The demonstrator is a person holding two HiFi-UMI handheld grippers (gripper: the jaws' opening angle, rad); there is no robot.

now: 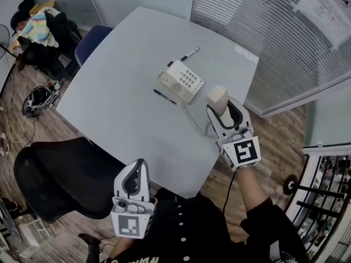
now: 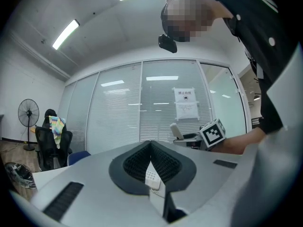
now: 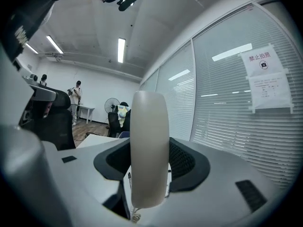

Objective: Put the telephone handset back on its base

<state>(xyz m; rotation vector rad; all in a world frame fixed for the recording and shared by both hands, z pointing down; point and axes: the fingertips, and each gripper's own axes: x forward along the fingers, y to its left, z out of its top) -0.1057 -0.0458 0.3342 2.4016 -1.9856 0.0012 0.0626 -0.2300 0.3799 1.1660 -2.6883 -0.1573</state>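
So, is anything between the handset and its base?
Nothing visible blocks it. The handset, in the right gripper, has only bare table and its cord between it and the base; a black pen lies by the base's near edge.

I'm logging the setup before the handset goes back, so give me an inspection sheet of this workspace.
Surface: white table, rounded corners.
Job's things: telephone base mid-table, cradle empty; handset off it.
Clutter: light pen beyond the base, dark pen before it.
Grippers: right hand-held gripper shut on the handset; left hand-held gripper shut, empty, beside the near table edge.
Cables: cord runs from base to handset; cable tangle on floor.
Surroundings: black chair, blue chair, blinds.
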